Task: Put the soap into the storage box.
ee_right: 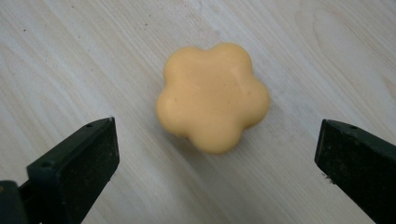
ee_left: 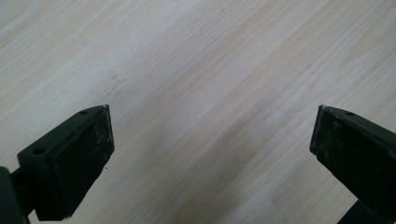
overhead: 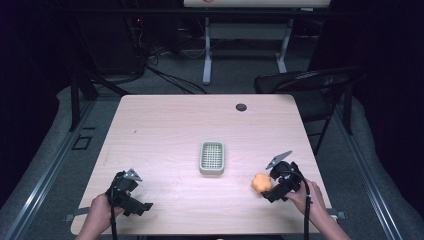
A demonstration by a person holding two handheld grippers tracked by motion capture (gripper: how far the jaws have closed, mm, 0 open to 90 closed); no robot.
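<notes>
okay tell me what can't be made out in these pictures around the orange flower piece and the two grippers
- Orange flower piece: its underside is hidden against the table in the right gripper view.
- Right gripper: in the high view its own body hides the jaw tips, so any gap to the piece is unclear.
- Green tray: too small in the high view to tell what lies inside its grid.
- Dark round spot: too small to identify.
</notes>
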